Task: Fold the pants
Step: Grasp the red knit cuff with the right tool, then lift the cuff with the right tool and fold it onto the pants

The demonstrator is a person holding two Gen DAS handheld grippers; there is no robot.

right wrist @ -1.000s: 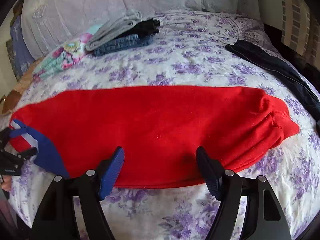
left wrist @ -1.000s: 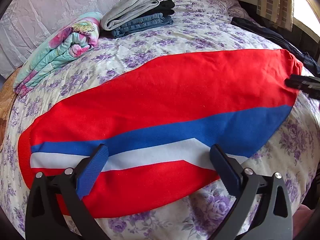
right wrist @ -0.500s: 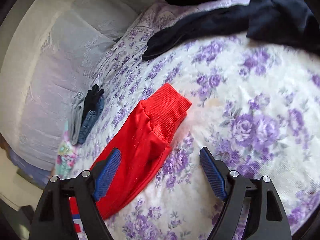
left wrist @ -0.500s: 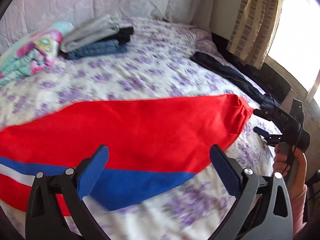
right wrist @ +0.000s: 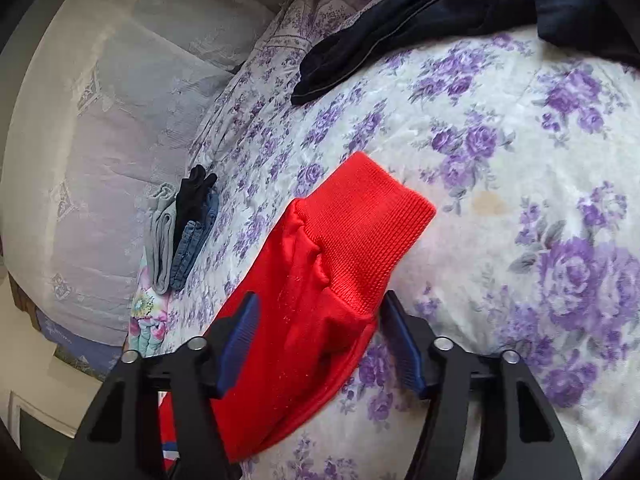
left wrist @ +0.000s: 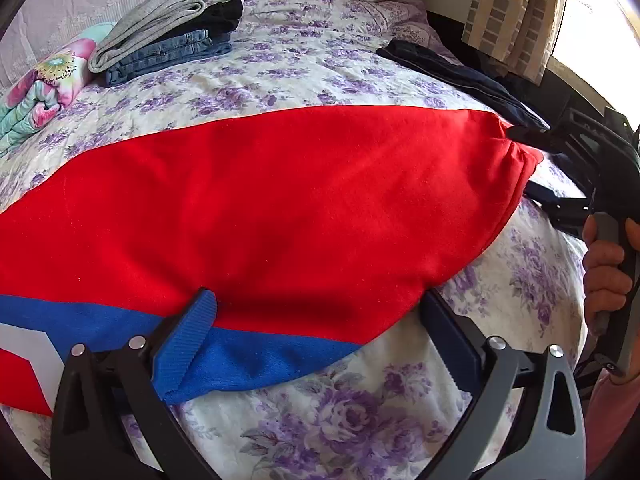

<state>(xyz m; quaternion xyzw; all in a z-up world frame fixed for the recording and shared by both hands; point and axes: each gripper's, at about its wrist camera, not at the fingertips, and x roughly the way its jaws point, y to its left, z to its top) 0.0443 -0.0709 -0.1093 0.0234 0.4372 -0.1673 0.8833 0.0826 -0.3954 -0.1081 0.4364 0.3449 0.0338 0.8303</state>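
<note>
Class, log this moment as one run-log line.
left gripper: open at pants edge | right gripper: open, straddling cuff | fold: not yet

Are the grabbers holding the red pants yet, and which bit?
Not yet. Both are open: the right gripper straddles the red pants' ribbed cuff, the left gripper their near edge.

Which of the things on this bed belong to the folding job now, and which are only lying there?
Part of the job:
- red pants, laid flat
- left gripper, open at the near edge
- right gripper, open around the cuff end

Only lying there:
- stack of folded clothes
- dark navy garment
- floral folded blanket
- flowered bedspread
</note>
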